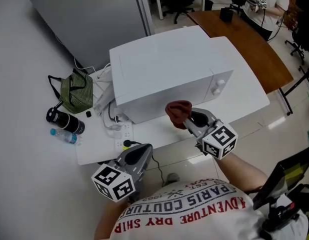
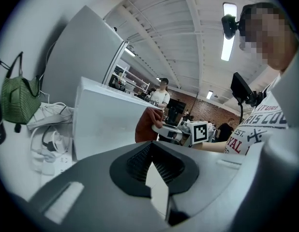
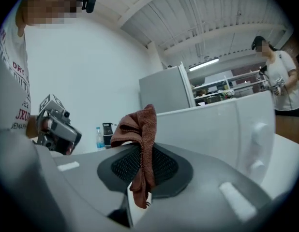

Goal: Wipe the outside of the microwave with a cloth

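A white microwave stands on the white table, its door and knobs facing right. My right gripper is shut on a reddish-brown cloth, held just off the microwave's near side wall. The cloth hangs bunched between the jaws in the right gripper view, with the microwave behind it. My left gripper hovers lower left, near the table's front edge, shut with nothing in it. From the left gripper view the microwave and cloth show ahead.
A green striped bag, a black flask and a small water bottle lie at the table's left. Cables and a power strip sit beside the microwave. A grey panel leans behind. A person stands at a brown desk.
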`<state>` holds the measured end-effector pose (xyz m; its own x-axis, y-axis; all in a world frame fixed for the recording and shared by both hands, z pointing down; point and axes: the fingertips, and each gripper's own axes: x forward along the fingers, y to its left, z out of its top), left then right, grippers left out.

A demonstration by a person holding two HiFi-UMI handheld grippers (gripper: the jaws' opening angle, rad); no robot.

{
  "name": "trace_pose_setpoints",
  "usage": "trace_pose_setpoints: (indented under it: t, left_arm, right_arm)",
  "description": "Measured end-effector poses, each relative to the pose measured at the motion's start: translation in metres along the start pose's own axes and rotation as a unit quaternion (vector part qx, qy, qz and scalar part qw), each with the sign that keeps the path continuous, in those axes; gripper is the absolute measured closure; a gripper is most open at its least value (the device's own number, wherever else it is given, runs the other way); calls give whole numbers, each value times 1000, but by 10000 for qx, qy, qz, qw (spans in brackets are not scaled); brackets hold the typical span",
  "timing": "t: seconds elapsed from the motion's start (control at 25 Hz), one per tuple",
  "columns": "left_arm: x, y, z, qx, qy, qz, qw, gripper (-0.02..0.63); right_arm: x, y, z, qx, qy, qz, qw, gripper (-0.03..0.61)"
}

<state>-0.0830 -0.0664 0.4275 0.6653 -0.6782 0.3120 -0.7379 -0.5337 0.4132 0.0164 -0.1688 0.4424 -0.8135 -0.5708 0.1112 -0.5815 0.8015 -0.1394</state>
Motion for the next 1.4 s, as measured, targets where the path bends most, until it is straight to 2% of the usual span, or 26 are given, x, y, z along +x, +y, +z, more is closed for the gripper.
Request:
trace_pose_setpoints:
  t: [0.16, 0.24, 0.4, 0.64, 0.84, 1.04, 1.4]
  left_arm:
    - [-37, 10, -11, -180, -255, 463, 9984, 607]
    - [-56, 15, -18, -269, -330, 691, 9967, 607]
    - [-88, 22, -26, -397, -515, 1053, 9923, 607]
    - [-117, 27, -33, -516, -624, 1357, 9874, 607]
    - [-110, 24, -33, -470, -630, 1235, 9892, 607]
    - [-76, 13, -28, -342, -418, 868, 9948, 607]
    - [2, -17, -13, 23, 73, -113, 9999, 607]
  right_arm:
    - [54, 59, 14, -228, -89, 750, 9969, 534]
    - [78, 80, 14, -256, -67, 953, 9951, 534]
    - [117, 105, 13, -326, -45, 1032, 9941, 534]
    - [148, 106, 6, -474, 77, 787, 9957, 534]
    - [141, 85, 3, -440, 115, 528, 9976, 534]
    - [111, 41, 5, -457, 89, 108, 9989, 532]
    - [21, -74, 9, -376, 83, -1220, 9918, 532]
